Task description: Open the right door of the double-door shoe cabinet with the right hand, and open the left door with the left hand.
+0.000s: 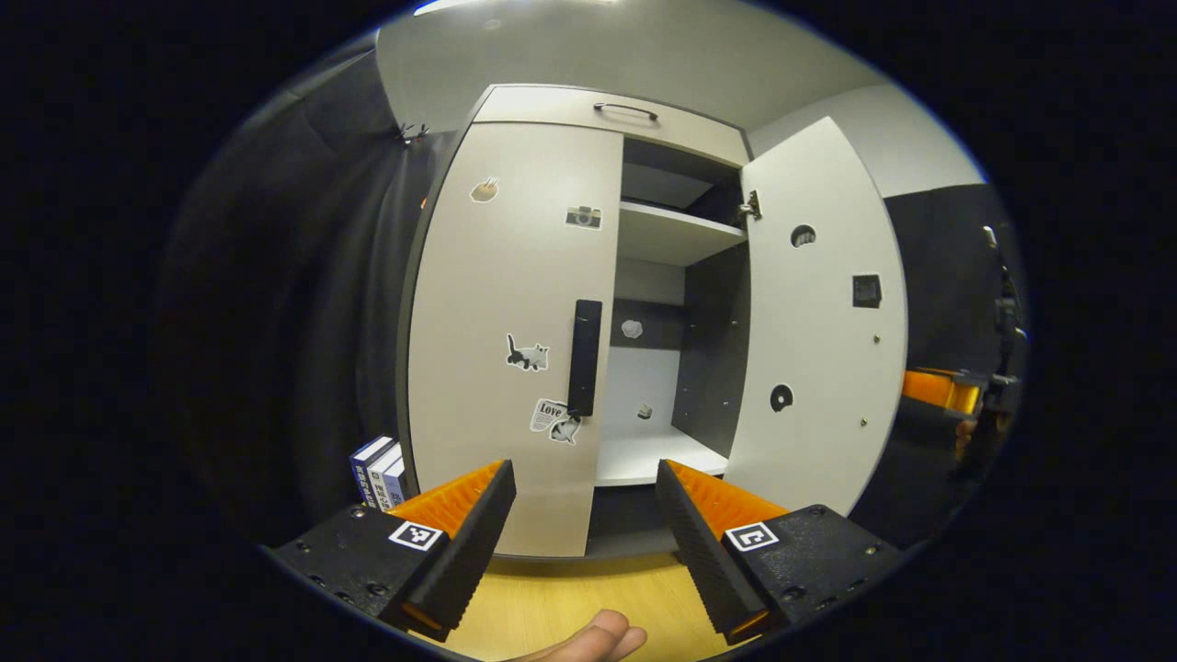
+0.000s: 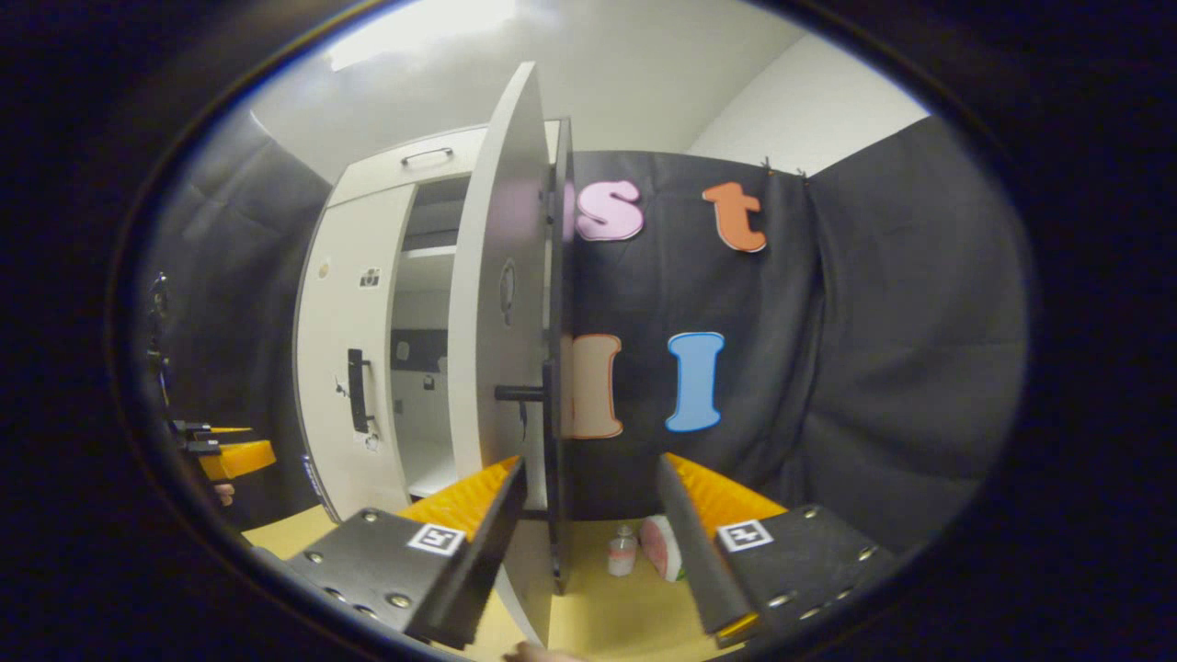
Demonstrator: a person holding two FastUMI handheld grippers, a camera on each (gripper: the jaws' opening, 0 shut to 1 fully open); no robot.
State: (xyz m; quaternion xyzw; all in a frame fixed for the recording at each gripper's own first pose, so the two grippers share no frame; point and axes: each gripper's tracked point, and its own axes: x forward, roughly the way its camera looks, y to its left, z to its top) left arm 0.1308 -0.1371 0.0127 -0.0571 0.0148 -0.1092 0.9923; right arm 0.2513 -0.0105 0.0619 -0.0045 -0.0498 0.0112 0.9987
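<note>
The shoe cabinet (image 1: 588, 115) stands pale and tall ahead. Its left door (image 1: 510, 303) is closed, carrying stickers and a black vertical handle (image 1: 585, 357). My left gripper (image 1: 584, 524) is open, low in front of that handle and apart from it. The right door (image 1: 818, 322) is swung open, baring shelves (image 1: 676, 230). In the right gripper view that door (image 2: 501, 303) stands edge-on, its black handle (image 2: 554, 405) on the outer face. My right gripper (image 2: 588, 524) is open, with the door's edge and handle just ahead between its fingers, untouched.
Several books (image 1: 377, 471) stand on the wooden floor (image 1: 570, 598) left of the cabinet. A small bottle (image 2: 622, 552) and a red and white object (image 2: 657, 547) sit behind the open door. Black cloth walls both sides. The other gripper (image 2: 230, 455) shows far left.
</note>
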